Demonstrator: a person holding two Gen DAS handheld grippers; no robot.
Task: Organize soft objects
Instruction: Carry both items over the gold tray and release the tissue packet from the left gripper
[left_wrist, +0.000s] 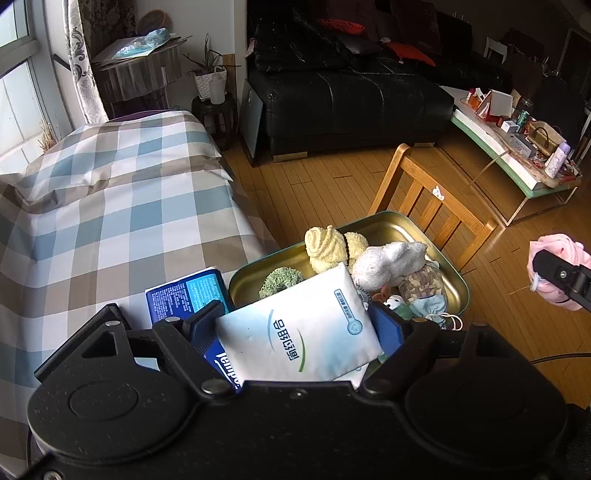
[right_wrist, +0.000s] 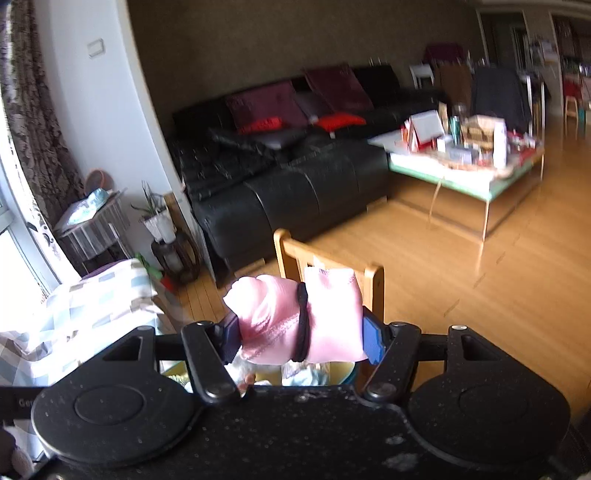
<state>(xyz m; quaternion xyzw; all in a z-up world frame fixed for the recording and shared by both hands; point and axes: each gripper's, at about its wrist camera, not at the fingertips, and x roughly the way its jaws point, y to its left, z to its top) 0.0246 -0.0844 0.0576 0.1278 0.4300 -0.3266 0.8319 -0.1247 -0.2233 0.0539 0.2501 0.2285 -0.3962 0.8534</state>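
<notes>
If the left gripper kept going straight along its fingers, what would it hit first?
Probably the soft toys piled in the gold metal tin, likely the grey plush, just beyond the white tissue pack that the left gripper holds; depth is uncertain.

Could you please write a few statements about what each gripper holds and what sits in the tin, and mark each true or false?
1. The left gripper holds a white tissue pack. True.
2. The right gripper is empty. False: its tongs grip a pink cloth bundle tied with a black band.
3. The metal tin is empty. False: a yellow plush toy and a grey plush toy lie in it.
4. A blue tissue pack lies on the checked cloth. True.
</notes>
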